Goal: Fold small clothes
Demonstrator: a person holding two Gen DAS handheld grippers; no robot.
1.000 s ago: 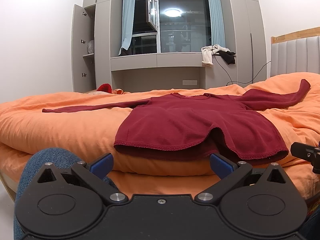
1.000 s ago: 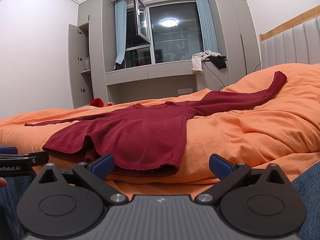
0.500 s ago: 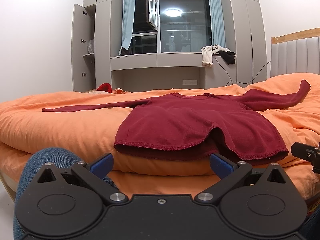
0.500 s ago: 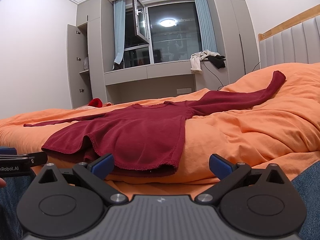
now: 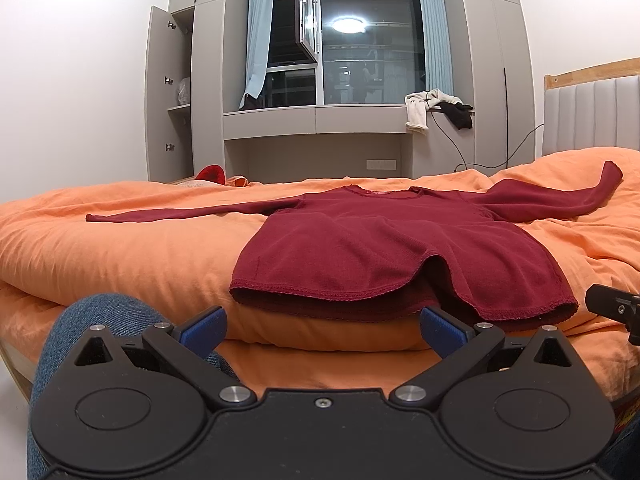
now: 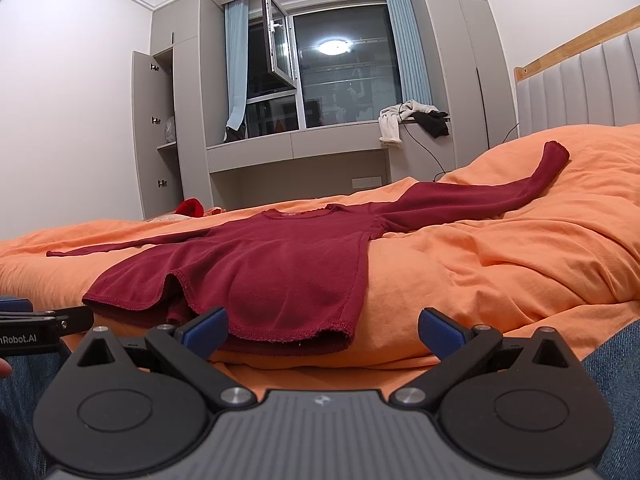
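A dark red long-sleeved top (image 5: 384,252) (image 6: 272,268) lies flat on the orange bedcover (image 5: 120,248) (image 6: 500,264), both sleeves spread out, its hem toward me with a raised wrinkle in the middle. My left gripper (image 5: 322,326) is open, just short of the hem's left part, holding nothing. My right gripper (image 6: 322,326) is open too, low at the hem's right corner, empty. Each gripper's tip shows at the edge of the other's view.
The bed's padded headboard (image 5: 592,116) is on the right. A window ledge (image 5: 320,116) with draped clothes (image 5: 424,112) and an open wardrobe (image 5: 176,96) stand beyond the bed. A person's knees in jeans (image 5: 108,320) (image 6: 616,364) flank the grippers.
The right wrist view has tilted and shifted slightly, bringing the hem a little closer. The left gripper and the top have not visibly moved.
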